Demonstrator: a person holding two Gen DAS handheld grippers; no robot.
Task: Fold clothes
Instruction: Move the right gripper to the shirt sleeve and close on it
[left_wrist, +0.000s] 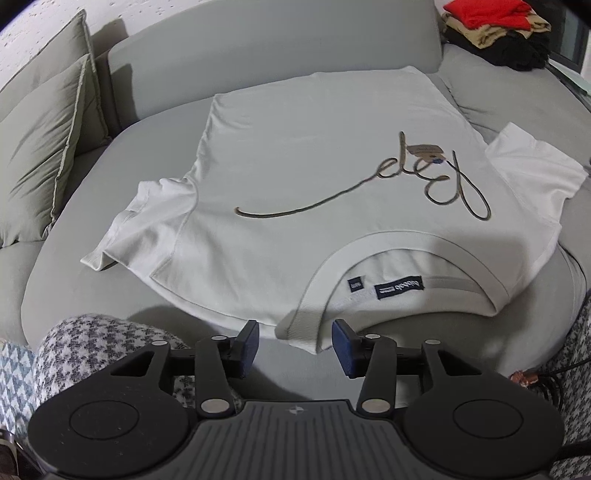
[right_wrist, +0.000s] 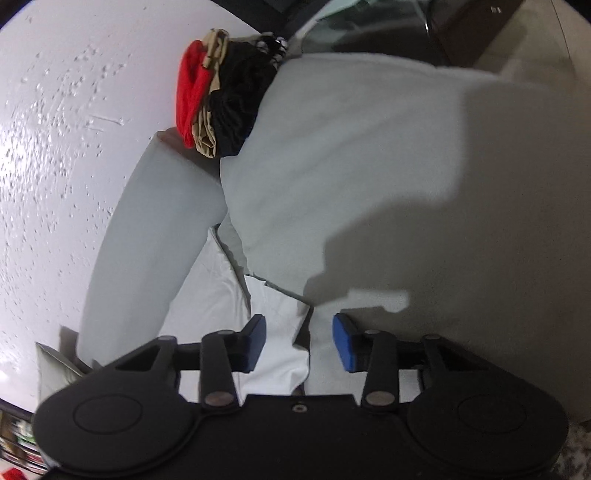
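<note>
- The white T-shirt lies spread flat, printed side up, on the grey sofa seat. Its collar is the end nearest the left wrist camera and its hem the far end, by the sofa back.
- Long axis: the shirt runs from collar to hem straight away from the left gripper, with the sleeves out to either side (one sleeve on the left of the view, the other at the right edge).
- Left gripper: jaws parted, nothing between the pads. The ribbed collar edge lies just ahead of the gap and is not pinched.
- Right gripper: jaws parted. White cloth, apparently a sleeve, lies in the gap close to the left-hand pad, but the pads do not press on it.
- Judgement: the right gripper stands over the shirt's side edge and is the better placed for a sleeve fold. The left is nearer the collar and shoulder.
- A pile of clothes (red, tan, black) sits well apart, at the far end of the sofa.
- The fold does not appear to have begun.
</note>
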